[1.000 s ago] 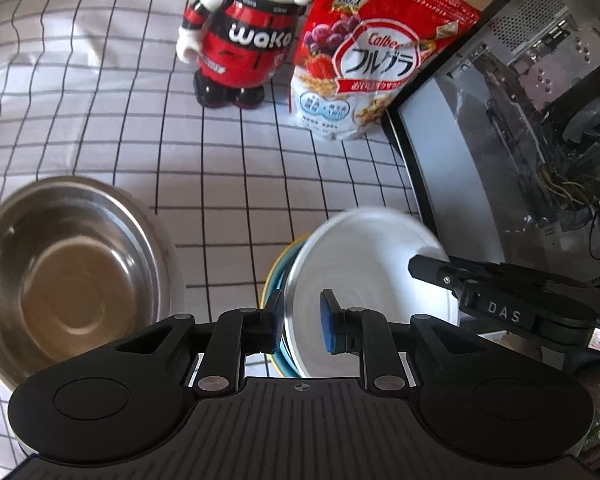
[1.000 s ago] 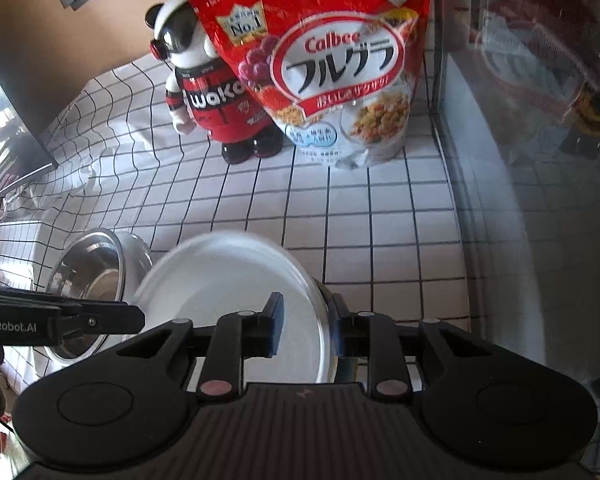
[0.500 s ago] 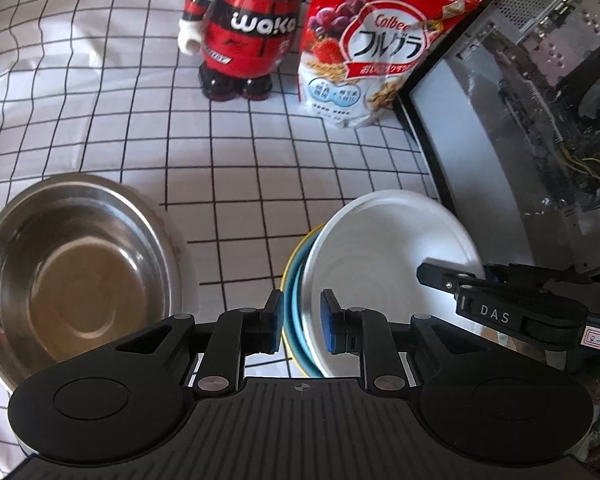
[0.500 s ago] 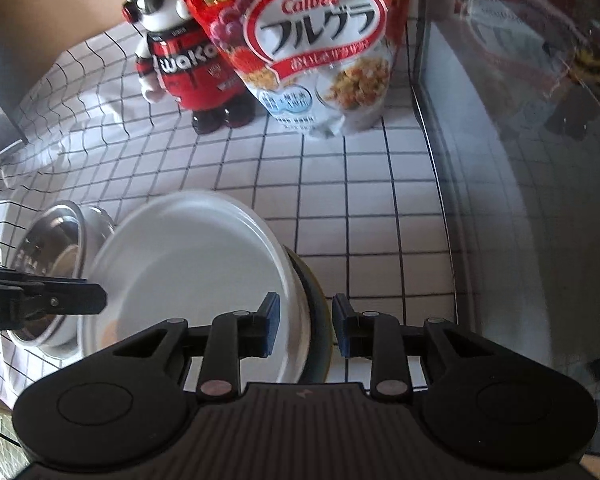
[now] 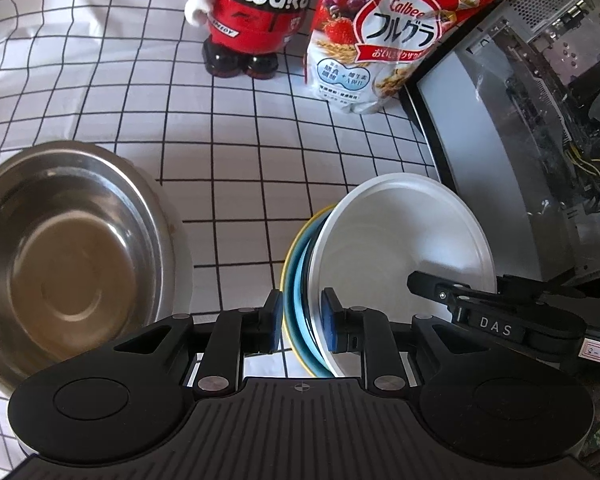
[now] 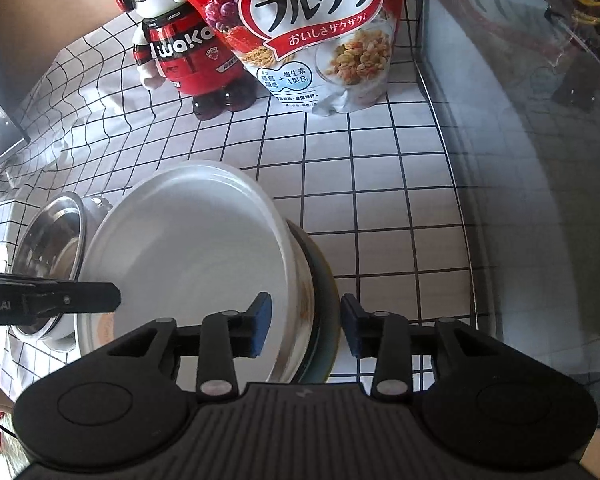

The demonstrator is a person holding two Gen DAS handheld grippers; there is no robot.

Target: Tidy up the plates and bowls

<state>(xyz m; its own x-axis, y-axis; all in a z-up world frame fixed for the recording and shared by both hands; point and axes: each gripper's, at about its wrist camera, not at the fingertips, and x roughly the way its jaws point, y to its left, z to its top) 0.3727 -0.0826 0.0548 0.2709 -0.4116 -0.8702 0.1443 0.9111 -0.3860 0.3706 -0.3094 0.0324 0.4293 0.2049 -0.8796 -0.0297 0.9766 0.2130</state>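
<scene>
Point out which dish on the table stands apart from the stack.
The steel bowl. It sits alone on the cloth, left of the stack, while the white bowl rests on the blue plate.

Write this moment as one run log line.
left gripper: open, astride stack rim | right gripper: open, astride rim | white bowl: on plates

On the counter (image 5: 260, 152) the metal bowl (image 5: 72, 264) sits left of the stacked plates (image 5: 300, 264), the top dish (image 5: 400, 248) nested on them, with the toy figure (image 5: 252, 12) and cereal bag (image 5: 384, 36) side by side behind, computer case (image 5: 540, 120) right.
</scene>
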